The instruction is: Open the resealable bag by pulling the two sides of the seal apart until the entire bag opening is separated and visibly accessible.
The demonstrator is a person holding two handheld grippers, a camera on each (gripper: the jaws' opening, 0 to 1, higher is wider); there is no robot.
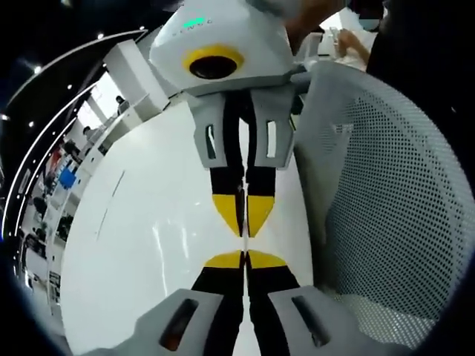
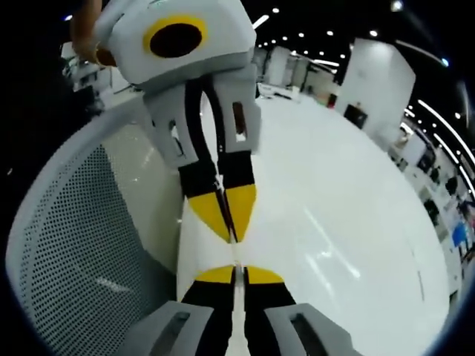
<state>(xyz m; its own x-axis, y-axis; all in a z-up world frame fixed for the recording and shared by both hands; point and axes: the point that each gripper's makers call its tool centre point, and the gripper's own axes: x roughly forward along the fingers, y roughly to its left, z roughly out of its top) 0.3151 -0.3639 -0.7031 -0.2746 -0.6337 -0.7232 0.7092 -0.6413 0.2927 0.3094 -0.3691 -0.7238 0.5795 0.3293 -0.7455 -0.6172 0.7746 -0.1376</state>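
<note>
Yellow-and-black tips meeting nose to nose over a glossy white table [image 1: 148,245]. In the left gripper view, left gripper [image 1: 245,259] rising from the near edge with its 2 jaws pressed together. Right gripper [image 1: 243,215] coming in from the far side, jaws likewise closed, tips just short of touching the left's. Same pairing in the right gripper view: right gripper [image 2: 236,274] near, left gripper [image 2: 230,222] far, both pinched tight.

Between the 2 sets of tips, only a pale sliver [image 1: 243,239], seen again in the right gripper view [image 2: 236,256]. Possibly the resealable bag's seal edge-on, but too thin and too clear to tell. No bag body to be made out anywhere, so cannot say whether either pinch really has film in it. No visible opening yet.

Grey perforated mesh chair back [image 1: 386,185] close on the right in the left gripper view, on the left in the right gripper view [image 2: 82,237].

Risks, judged from here:
- Pulling apart with 1 pinch on both seal lips rather than 1 lip each: bag dragged along, seal left shut.
- Grip too near the very edge: film slipping out under load.
- Sudden release of the seal: grippers flying apart, 1 striking the chair mesh.
- Pull at 1 spot only: seal parted partway, ends left closed.
</note>
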